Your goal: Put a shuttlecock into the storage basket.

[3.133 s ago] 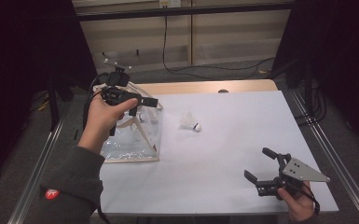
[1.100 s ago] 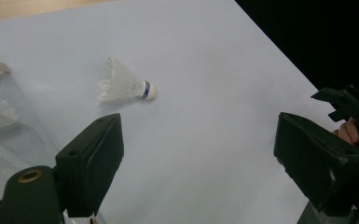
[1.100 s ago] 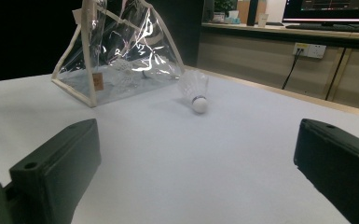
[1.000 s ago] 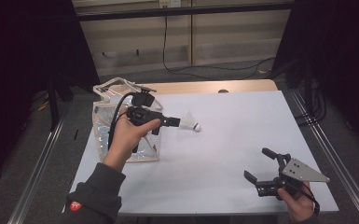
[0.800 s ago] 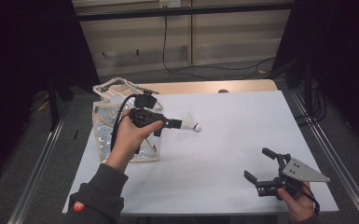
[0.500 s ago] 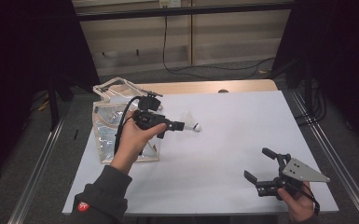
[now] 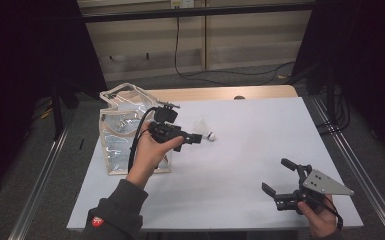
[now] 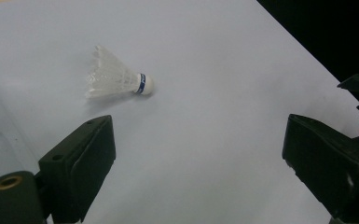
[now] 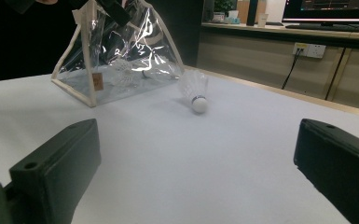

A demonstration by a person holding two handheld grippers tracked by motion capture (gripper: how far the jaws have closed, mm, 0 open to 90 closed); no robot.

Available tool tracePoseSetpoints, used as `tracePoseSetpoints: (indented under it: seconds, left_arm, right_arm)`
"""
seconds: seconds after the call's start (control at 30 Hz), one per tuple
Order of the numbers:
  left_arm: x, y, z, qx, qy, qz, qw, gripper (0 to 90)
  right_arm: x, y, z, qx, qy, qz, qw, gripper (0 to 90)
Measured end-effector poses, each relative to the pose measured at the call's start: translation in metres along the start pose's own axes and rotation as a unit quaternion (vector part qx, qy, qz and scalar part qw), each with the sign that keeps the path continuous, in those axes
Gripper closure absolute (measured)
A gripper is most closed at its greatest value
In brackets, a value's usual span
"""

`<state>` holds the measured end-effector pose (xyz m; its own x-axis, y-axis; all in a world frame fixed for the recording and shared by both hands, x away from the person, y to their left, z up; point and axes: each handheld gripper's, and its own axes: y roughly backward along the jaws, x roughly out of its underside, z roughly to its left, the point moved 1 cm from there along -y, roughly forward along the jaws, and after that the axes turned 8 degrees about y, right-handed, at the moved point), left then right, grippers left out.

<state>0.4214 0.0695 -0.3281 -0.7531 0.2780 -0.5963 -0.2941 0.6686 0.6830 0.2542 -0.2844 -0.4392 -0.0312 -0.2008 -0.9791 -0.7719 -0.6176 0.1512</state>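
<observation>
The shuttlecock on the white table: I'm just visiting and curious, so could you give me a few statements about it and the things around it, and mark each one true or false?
1. The shuttlecock lies on its side on the white table. True.
2. The left gripper is clamped on the shuttlecock. False: its jaws stand open with nothing between them, and the shuttlecock lies just ahead of them.
3. The clear plastic bag stands at the table's left side. True.
4. The right gripper is reaching into the bag. False: it is held near the table's front right corner, far from the bag, jaws open.
5. The shuttlecock's cork carries a red band. False: the band is blue.
</observation>
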Motion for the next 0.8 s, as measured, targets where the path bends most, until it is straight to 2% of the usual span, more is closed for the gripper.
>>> tracePoseSetpoints:
  seconds: [0.8]
  left_arm:
    - [0.004,-0.028,0.002,-0.020,0.002,-0.005,0.9998,9.8]
  right_arm:
    - [0.000,0.000,0.000,0.000,0.000,0.000,1.0000,0.3]
